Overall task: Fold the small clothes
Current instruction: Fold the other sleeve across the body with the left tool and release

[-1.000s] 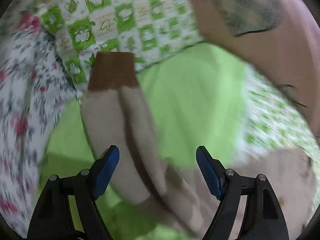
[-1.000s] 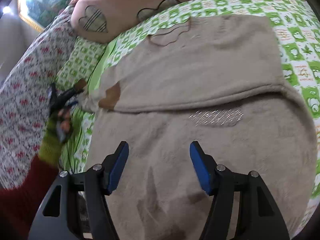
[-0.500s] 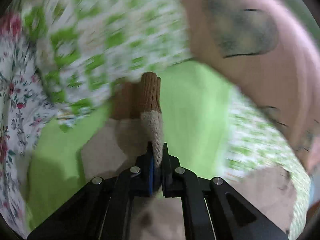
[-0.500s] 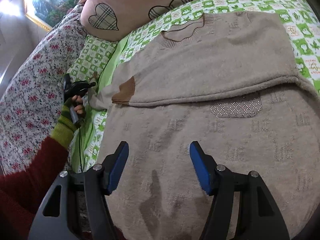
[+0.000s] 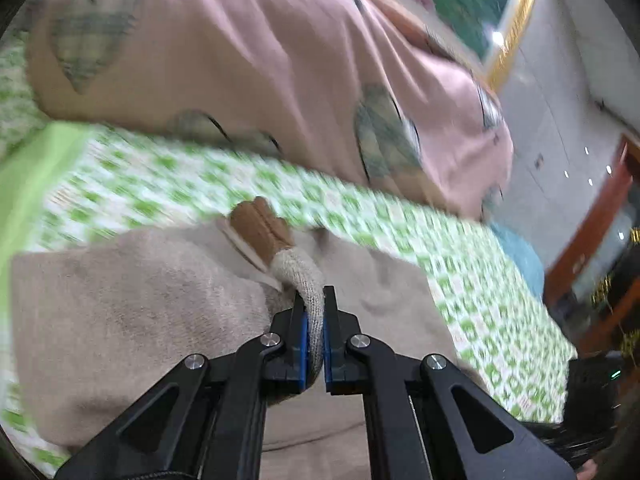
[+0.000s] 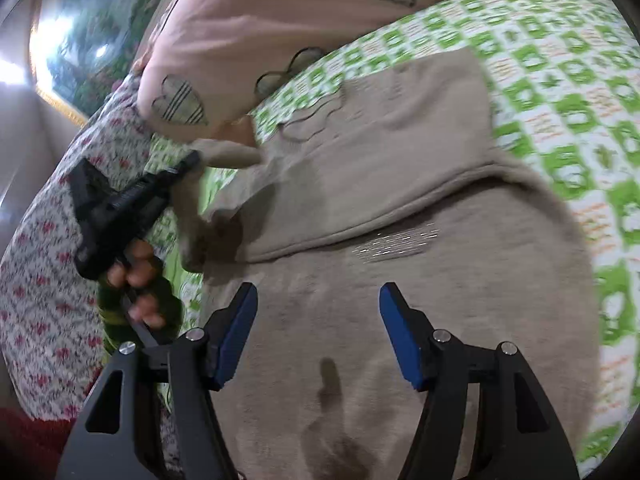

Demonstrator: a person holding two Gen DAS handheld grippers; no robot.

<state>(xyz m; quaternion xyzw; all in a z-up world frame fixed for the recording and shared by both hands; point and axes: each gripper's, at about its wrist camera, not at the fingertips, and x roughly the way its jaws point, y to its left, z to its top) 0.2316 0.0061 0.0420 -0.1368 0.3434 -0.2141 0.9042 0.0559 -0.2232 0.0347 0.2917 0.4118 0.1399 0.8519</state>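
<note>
A beige knit sweater (image 6: 400, 208) lies on the green-checked bed sheet (image 6: 568, 80), its lower part folded up. My left gripper (image 5: 315, 300) is shut on the sweater's sleeve (image 5: 304, 276), whose brown cuff (image 5: 260, 228) hangs over the sweater body (image 5: 132, 304). In the right wrist view the left gripper (image 6: 192, 160) holds the sleeve lifted above the sweater's left side. My right gripper (image 6: 318, 312) is open and empty, over the sweater's lower part.
A pink pillow with plaid hearts (image 5: 248, 64) lies at the head of the bed, also in the right wrist view (image 6: 280, 20). A floral quilt (image 6: 44, 264) lies along the left. A framed picture (image 6: 72, 40) hangs on the wall.
My left gripper shut on the sleeve, lifted it and carried it across over the sweater body. My right gripper stayed open over the sweater's lower part.
</note>
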